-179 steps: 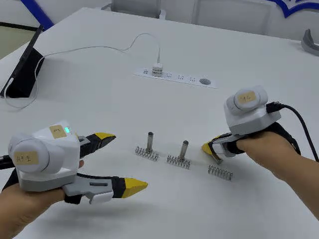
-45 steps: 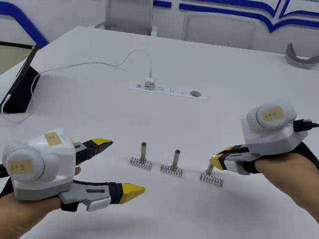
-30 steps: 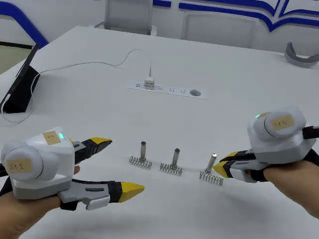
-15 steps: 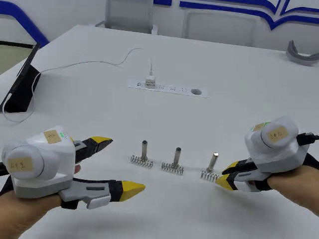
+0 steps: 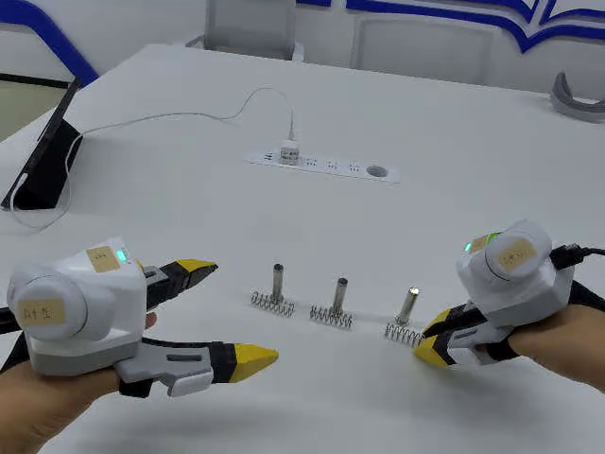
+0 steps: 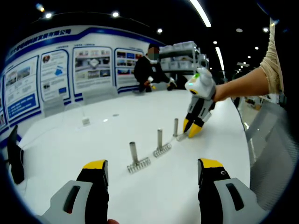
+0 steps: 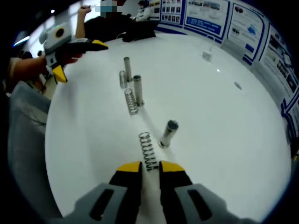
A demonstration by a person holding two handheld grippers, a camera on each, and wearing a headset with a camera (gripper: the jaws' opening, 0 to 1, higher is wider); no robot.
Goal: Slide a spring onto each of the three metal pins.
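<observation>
R gripper (image 7: 149,166) at spring (image 7: 147,149) beside tilted pin (image 7: 168,133).
L gripper (image 6: 153,164) jaws wide apart, empty; R jaws near-closed, spring end btwn tips, grip unclear.

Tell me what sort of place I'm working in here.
Probably an exhibition or showroom hall: blue-and-white printed display panels line the wall, and the work sits on a large white meeting table with an inset white power strip.

Left gripper (image 5: 232,311) hovers with jaws wide apart; right gripper (image 5: 430,340) angles down, jaws narrowly parted.
</observation>
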